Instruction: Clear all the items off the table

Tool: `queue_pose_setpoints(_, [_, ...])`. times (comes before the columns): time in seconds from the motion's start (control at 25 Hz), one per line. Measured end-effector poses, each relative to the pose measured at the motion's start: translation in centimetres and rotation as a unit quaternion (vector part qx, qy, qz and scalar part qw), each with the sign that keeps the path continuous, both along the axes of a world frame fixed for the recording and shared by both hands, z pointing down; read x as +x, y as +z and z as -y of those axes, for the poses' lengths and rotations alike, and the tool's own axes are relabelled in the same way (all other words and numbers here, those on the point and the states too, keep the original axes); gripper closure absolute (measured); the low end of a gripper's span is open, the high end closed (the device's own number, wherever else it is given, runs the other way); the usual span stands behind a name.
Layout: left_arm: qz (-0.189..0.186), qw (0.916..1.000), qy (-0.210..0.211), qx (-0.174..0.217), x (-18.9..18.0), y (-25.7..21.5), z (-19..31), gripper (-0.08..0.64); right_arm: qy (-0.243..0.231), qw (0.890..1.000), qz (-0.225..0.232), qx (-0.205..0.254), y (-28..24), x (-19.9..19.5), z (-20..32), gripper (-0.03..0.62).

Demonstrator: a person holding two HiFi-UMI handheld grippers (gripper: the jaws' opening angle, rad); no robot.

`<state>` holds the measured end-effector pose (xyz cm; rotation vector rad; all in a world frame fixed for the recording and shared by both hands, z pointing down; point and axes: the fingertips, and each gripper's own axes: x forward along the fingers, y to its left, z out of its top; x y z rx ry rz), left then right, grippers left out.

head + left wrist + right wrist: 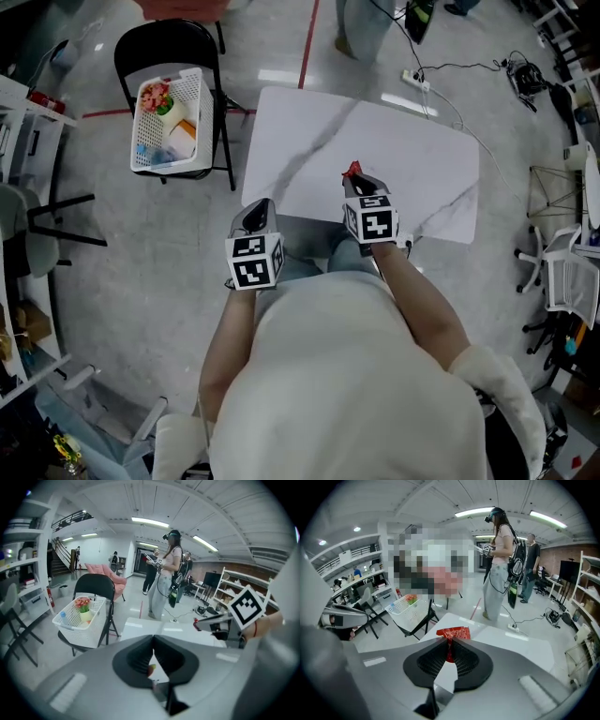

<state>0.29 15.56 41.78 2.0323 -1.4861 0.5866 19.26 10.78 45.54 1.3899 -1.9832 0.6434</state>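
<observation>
My right gripper point(356, 180) hangs over the near part of the white marble table point(394, 141), shut on a crinkled red packet point(352, 171). In the right gripper view the red packet point(452, 633) sticks out past the pinched jaw tips point(449, 641). My left gripper point(258, 214) hovers at the table's near left edge. Its jaws meet at the tips point(153, 639), and a tiny reddish-green speck in the gap behind them is too small to identify. A white basket point(192, 94) holding a flower pot, a bottle and other items sits on a black folding chair point(169, 42) to the left.
Past the table's far edge a power strip point(417, 80) and cables lie on the floor. People point(499, 564) stand beyond the table. Shelving and chairs line the left side point(28, 141), and white office chairs point(562, 272) stand on the right.
</observation>
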Motion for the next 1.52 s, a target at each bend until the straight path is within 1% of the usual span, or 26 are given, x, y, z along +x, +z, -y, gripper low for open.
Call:
queue_pose_setpoints(0.32, [-0.003,0.9981,-0.062,0.002,-7.8,0.3,-2.3,0.551,-0.066,0.998,-0.002,0.014,-0.8,-8.8,-0.1,0.565])
queue_pose_setpoints(0.68, [-0.003,0.9943,-0.107,0.001,-13.8,0.7,-4.6,0.551,-0.124,0.992,-0.003,0.024,-1.7,-16.0,-0.7,0.565])
queue_pose_setpoints(0.96, [-0.004,0.9885,-0.151,0.008,-17.3,0.4,-5.7,0.551,-0.166,0.986,-0.002,0.029,-2.4,-20.0,-0.7,0.565])
queue_pose_setpoints(1.16, [-0.008,0.9841,-0.177,0.006,-19.0,0.4,-6.0,0.551,-0.198,0.980,0.000,0.025,-2.6,-22.7,-0.5,0.565])
queue_pose_setpoints(1.36, [-0.009,0.9812,-0.193,0.008,-20.1,0.2,-5.3,0.551,-0.226,0.974,0.005,0.029,-3.1,-25.3,0.6,0.565])
queue_pose_setpoints(1.52, [-0.006,0.9785,-0.205,0.017,-21.5,-0.2,-4.0,0.551,-0.248,0.968,0.013,0.035,-3.3,-27.9,2.2,0.565])
